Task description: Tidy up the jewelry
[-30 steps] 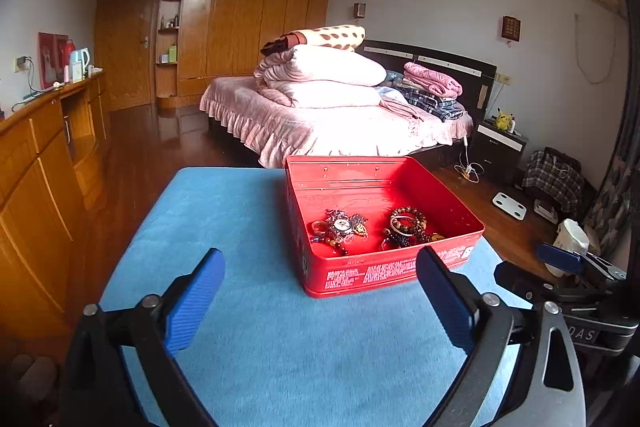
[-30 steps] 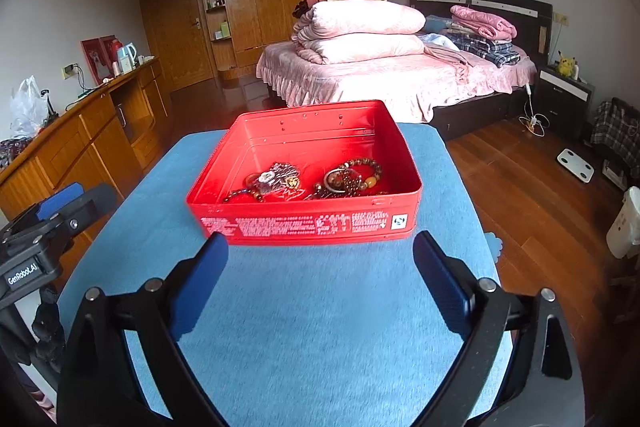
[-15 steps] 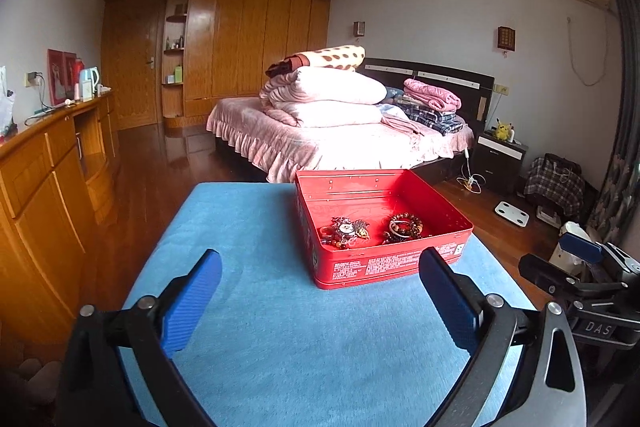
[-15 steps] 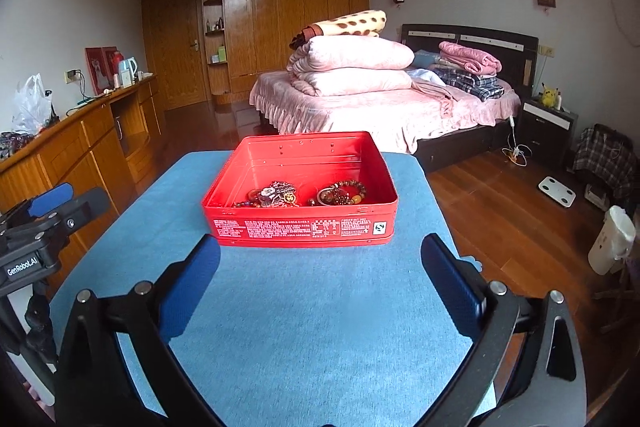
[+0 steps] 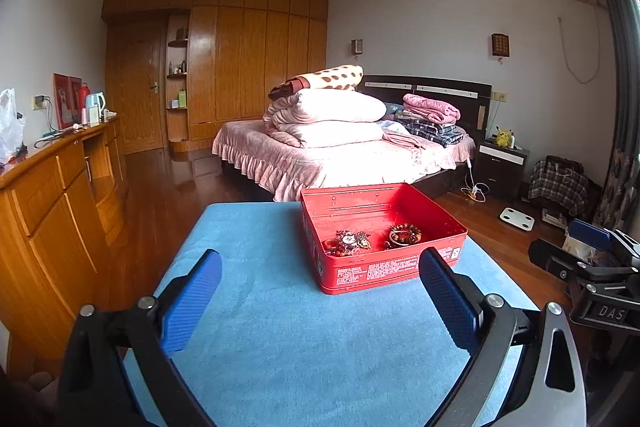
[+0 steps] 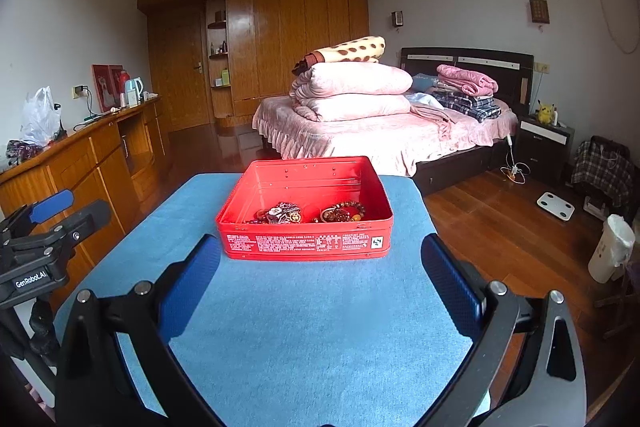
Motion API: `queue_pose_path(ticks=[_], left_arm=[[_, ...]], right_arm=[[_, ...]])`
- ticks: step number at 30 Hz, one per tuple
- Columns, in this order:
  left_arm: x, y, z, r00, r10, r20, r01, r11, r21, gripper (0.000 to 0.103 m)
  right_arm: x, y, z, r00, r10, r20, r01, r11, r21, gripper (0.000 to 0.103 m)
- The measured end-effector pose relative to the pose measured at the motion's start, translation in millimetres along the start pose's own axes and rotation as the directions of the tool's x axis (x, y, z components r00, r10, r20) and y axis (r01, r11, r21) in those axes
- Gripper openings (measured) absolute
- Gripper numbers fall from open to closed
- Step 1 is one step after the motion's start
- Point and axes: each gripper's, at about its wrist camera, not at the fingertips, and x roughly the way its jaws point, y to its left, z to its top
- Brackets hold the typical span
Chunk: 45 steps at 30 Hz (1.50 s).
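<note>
Blue-carpeted table [image 6: 304, 339] carries a red tin [image 6: 304, 247] toward its far edge, lid off. Jewelry sits along the tin's near wall: a brooch cluster [image 6: 282, 214] and a beaded bracelet [image 6: 344, 213] beside it. Left gripper [image 5: 320, 287] and right gripper [image 6: 320, 275] both hang back near the table's near edge, jaws wide, holding nothing. Looks like everything's stowed already; next would be finding the lid, which I can't see.

Both views are lit by soft, even daylight, bright enough to show colours clearly, and shadows on the blue carpet-covered table [image 6: 312, 327] are only faint. The glossy dark wooden floor [image 5: 176, 171] and the polished brown wooden wardrobe doors [image 6: 280, 39] carry pale reflections of this light. The fisheye lens bends straight lines near the borders and leaves black corners, while the centre is sharp without motion blur.
</note>
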Motion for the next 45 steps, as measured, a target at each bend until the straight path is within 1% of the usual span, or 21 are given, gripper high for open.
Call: queue_pose_path(ticks=[9,19,28,45], left_arm=[[-5,0,-1,1.000,0.009,0.009,-0.009,1.000,-0.002,0.097],[-14,2,3,0.999,0.020,0.046,-0.020,1.000,-0.002,0.097],[-15,2,3,0.999,0.018,0.051,-0.018,1.000,-0.001,0.097],[-18,4,5,0.998,0.023,0.052,-0.024,1.000,0.009,0.097]], right_arm=[[-12,1,0,1.000,0.010,0.023,-0.010,1.000,-0.003,0.098],[-18,0,3,0.998,0.007,0.059,-0.007,1.000,-0.005,0.098],[-21,1,5,0.997,0.000,0.078,0.001,1.000,-0.017,0.098],[-21,-2,8,0.997,-0.003,0.078,0.005,1.000,-0.021,0.098]])
